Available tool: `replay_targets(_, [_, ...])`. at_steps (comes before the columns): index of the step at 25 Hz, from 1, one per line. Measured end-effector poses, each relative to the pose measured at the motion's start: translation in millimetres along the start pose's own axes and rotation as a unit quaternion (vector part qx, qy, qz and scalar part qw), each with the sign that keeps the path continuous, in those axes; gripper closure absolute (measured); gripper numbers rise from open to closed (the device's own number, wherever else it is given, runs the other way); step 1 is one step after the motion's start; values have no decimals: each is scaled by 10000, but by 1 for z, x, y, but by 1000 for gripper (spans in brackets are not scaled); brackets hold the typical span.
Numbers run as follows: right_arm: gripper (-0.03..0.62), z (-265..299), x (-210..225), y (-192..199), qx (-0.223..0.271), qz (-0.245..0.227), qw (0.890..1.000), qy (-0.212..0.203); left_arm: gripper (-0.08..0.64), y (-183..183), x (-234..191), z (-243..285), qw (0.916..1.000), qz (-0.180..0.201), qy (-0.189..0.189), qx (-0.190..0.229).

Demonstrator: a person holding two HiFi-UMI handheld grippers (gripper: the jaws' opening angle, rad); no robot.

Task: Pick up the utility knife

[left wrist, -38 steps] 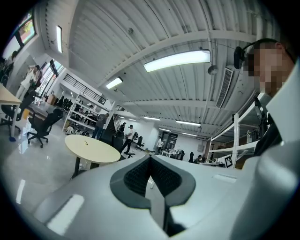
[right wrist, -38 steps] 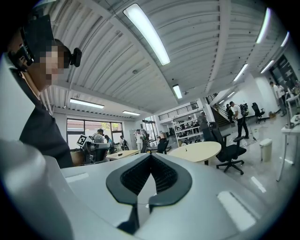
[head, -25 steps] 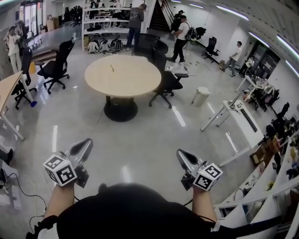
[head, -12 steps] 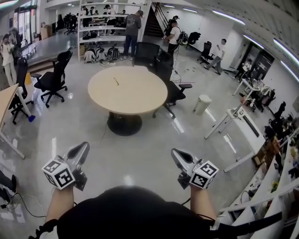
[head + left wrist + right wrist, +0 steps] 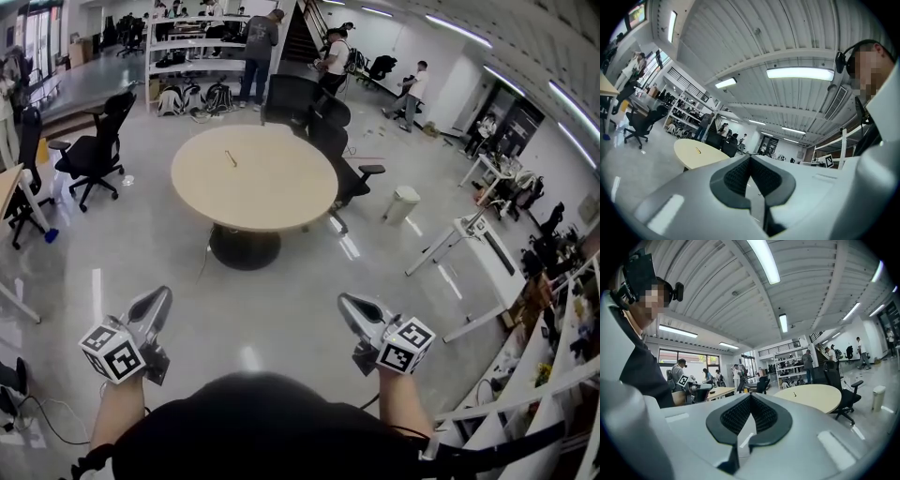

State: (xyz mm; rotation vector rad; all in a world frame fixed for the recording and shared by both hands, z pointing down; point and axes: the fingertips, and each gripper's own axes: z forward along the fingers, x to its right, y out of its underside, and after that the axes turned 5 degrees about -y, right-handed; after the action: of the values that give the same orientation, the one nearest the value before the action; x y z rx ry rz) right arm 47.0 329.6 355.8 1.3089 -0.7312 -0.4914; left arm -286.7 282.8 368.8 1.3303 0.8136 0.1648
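Glossy floor (image 5: pixel 267 300) open toward 12 o'clock, round table (image 5: pixel 281 192) beyond, its top open around the utility knife (image 5: pixel 228 159), black chairs (image 5: pixel 330 141) crowding its 2 o'clock edge.

Brightly, evenly lit from long ceiling strip lights (image 5: pixel 800 73), slightly burnt out around the tubes. White glare streaks on the glossy floor (image 5: pixel 281 300); only a soft shadow beneath the round tabletop (image 5: pixel 253 178). Strongly bowed at the edges, with black vignetted corners in both gripper views. Blurred up close on the left claw (image 5: pixel 750 161) and right claw (image 5: pixel 750 399); crisp farther off.
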Motion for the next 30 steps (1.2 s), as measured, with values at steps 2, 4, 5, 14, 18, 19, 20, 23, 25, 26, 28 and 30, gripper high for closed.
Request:
replay_targets(2, [578,8,10,-2,-2,21,10000,-13,568,-1,-8,6,10000,-17,-62,-15])
replay_targets(4, [578,16,21,-5,15,32,10000,-52,568,-2,-13,14,9999,-9,-126,-20])
replay_targets(5, [578,19,28,-6,22,37,10000,-85,568,-3,-15,19,9999,1,-160,-23])
replay_targets(14, [578,17,140,-16,114,165,9987,-467,568,0,16,112,9986,215,-490,41])
replay_targets(18, [578,1,205,-46,215,79,9978,-629,568,0,53,166,9982,322,-485,170])
replay_targets(19, [578,-2,221,-52,245,59,9974,-671,568,0,60,179,9979,344,-508,204])
replay_targets(20, [578,-5,236,-57,264,51,9971,-713,568,0,66,192,9977,346,-540,229])
replay_targets(23, [578,-15,275,-62,267,78,9963,-818,568,6,87,226,9972,323,-647,201])
replay_targets(25, [578,-21,298,-61,249,123,9961,-839,568,13,96,247,9971,354,-644,175])
replay_targets(26, [578,-22,309,-61,249,148,9960,-844,568,16,99,256,9972,364,-639,158])
replay_targets(28, [578,-25,326,-59,267,203,9958,-857,567,20,104,273,9971,369,-650,106])
replay_targets(30, [578,-27,341,-56,272,266,9956,-858,568,25,107,287,9972,390,-630,69])
